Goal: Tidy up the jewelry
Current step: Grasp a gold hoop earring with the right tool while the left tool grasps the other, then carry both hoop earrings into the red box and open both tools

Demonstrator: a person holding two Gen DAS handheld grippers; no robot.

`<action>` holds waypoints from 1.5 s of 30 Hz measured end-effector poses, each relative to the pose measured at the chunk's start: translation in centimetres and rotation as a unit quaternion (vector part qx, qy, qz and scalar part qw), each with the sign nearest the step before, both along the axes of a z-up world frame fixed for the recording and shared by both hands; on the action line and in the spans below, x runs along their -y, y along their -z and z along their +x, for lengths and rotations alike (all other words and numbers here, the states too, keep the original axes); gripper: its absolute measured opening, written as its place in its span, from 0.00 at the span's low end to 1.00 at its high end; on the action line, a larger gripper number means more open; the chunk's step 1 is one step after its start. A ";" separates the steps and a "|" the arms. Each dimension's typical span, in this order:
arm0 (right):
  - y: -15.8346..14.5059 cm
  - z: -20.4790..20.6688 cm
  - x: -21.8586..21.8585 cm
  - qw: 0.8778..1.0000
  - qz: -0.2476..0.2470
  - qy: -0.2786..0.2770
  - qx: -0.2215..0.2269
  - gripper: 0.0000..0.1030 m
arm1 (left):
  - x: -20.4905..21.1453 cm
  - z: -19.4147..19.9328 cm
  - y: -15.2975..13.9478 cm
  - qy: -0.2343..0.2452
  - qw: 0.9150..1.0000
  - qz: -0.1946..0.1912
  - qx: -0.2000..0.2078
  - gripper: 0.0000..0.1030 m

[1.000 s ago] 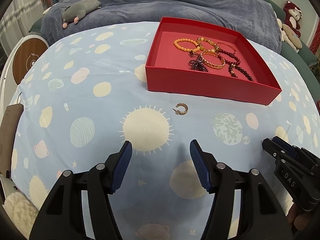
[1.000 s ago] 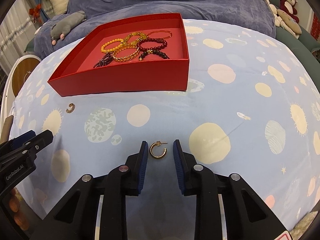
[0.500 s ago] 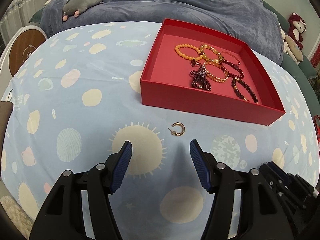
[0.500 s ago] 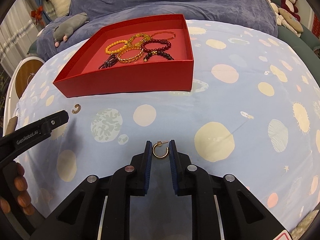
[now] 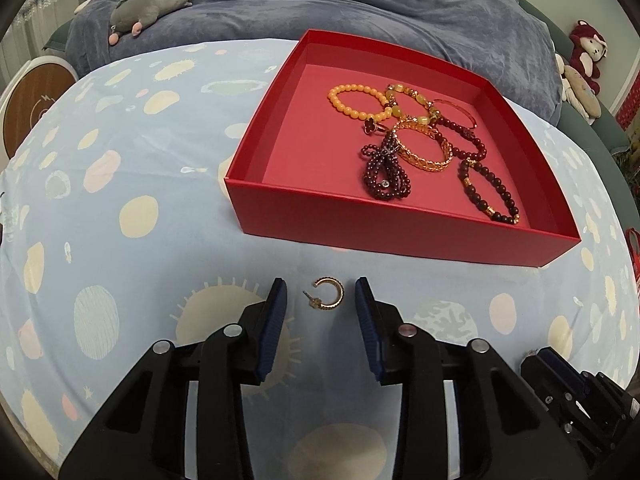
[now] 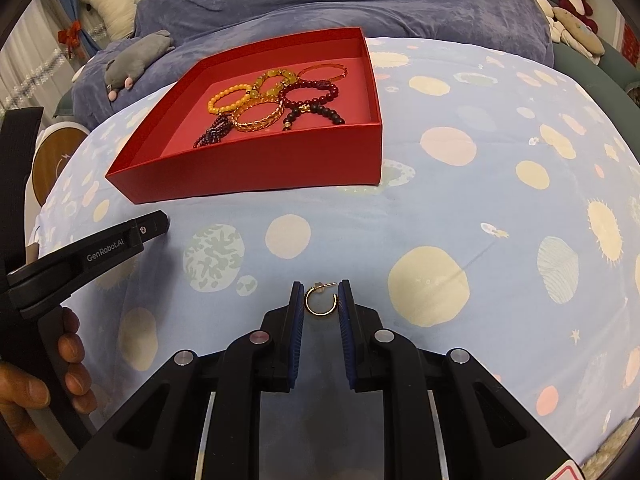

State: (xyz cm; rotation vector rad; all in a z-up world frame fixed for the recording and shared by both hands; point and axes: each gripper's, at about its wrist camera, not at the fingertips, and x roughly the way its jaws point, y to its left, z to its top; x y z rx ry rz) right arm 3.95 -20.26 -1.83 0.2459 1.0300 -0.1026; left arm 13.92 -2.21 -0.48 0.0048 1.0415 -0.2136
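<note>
The one piece of writing you can read is "GenRobot.AI", printed in white along the arm of your left gripper (image 6: pixel 120 246) as it shows in the right wrist view. Its jaws have just been closing and stand partly open around a gold hoop earring (image 5: pixel 329 294) lying flat on the sheet, with a clear gap on both sides. Your right gripper (image 6: pixel 321 300) is nearly closed on a second gold hoop earring (image 6: pixel 321 300), the blue pads (image 6: pixel 297 312) right at its edges; firm contact cannot be told. Both earrings lie in front of the red box (image 5: pixel 400 236), which holds a heap of bracelets (image 5: pixel 424 148). Everything rests on a pale blue sheet (image 5: pixel 132 184) printed with suns and planets, with a blue-grey duvet (image 5: pixel 360 4) and a grey plush toy (image 5: pixel 150 2) behind.
</note>
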 end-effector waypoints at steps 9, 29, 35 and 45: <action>0.2 0.0 0.1 1.000 0.004 0.000 -0.001 0.16 | 0.3 -0.2 0.1 0.001 1.000 0.025 0.010 0.20; -4.9 -0.3 -1.6 0.999 0.010 -0.021 0.049 0.16 | -0.1 -3.1 -3.8 0.011 0.999 0.030 0.018 0.20; -8.6 0.0 -2.7 0.996 0.008 -0.034 0.086 0.16 | 0.3 -3.7 -7.4 0.021 0.998 0.031 0.045 0.20; -14.0 3.0 -3.2 0.988 -0.011 -0.051 0.145 0.16 | 1.1 -1.4 -13.4 0.023 0.995 0.019 0.100 0.20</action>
